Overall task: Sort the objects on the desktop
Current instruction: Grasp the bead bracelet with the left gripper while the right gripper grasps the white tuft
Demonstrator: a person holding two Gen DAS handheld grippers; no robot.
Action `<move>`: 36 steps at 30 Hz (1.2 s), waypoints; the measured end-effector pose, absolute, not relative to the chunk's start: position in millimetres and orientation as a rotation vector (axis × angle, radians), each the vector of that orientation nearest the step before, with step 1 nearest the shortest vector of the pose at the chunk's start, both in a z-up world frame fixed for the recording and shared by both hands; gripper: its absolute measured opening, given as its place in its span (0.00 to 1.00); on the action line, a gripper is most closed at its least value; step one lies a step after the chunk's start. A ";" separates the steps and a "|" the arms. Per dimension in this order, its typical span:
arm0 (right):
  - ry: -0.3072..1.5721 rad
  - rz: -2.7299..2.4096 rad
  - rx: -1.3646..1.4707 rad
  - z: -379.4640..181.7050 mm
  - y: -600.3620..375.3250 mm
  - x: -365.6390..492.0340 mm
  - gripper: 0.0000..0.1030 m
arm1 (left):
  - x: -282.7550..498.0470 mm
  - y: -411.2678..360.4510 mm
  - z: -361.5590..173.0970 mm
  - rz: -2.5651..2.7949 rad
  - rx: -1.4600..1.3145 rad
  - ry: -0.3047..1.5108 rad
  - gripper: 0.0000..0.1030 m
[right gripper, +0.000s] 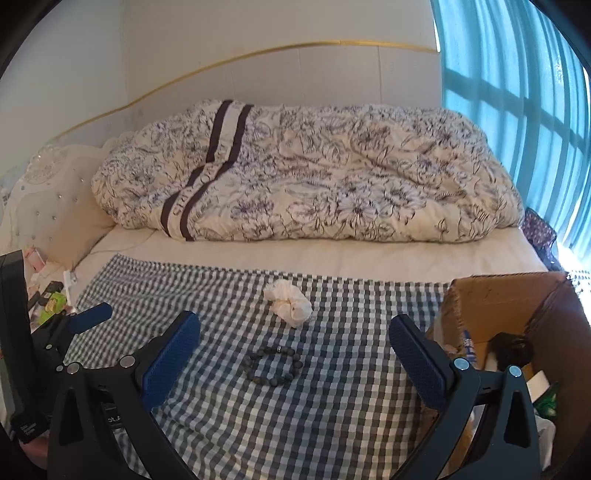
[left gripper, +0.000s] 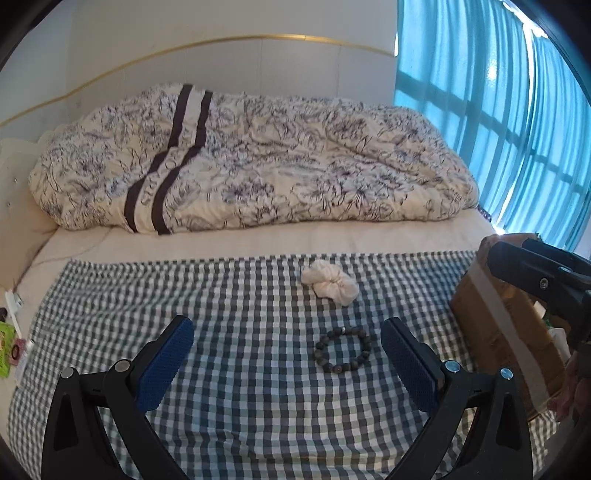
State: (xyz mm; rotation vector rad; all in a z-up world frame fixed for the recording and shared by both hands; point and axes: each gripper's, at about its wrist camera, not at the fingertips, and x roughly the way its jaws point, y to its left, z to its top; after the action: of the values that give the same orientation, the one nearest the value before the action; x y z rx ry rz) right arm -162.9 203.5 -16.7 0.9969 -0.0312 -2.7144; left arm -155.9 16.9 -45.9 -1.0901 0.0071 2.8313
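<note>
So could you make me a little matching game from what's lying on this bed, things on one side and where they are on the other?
Things:
1. bead bracelet
2. white scrunchie
3. cardboard box
4. floral quilt

Places:
A. bunched along the wall
B. at the checked cloth's right edge
C. on the cloth, nearest the grippers
D. on the cloth, beyond the beads

Pairs: 1-C, 2-D, 3-B, 4-A

- A bed [left gripper: 258, 240] with a cream sheet fills the room; a flowered quilt [left gripper: 258, 162] lies bunched along its far edge
- A checked cloth [left gripper: 240, 332] covers the near part
- A pale wall [left gripper: 221, 29] with a gold trim line [left gripper: 221, 41] rises behind
- Blue curtains [left gripper: 498, 110] on the right glow with daylight; window bars shadow them
- A padded, studded headboard [right gripper: 55, 206] stands at the left
</note>
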 end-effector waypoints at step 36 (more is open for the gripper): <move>0.035 -2.560 1.339 -165.6 169.7 -317.2 1.00 | -248.0 59.6 -204.3 2.666 -1.364 0.029 0.76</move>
State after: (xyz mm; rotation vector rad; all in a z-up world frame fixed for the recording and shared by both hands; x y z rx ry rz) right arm -317.2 169.7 -165.6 1.3387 0.0354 -2.5603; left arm -248.0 59.6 -204.3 -1.3644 0.0288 2.6665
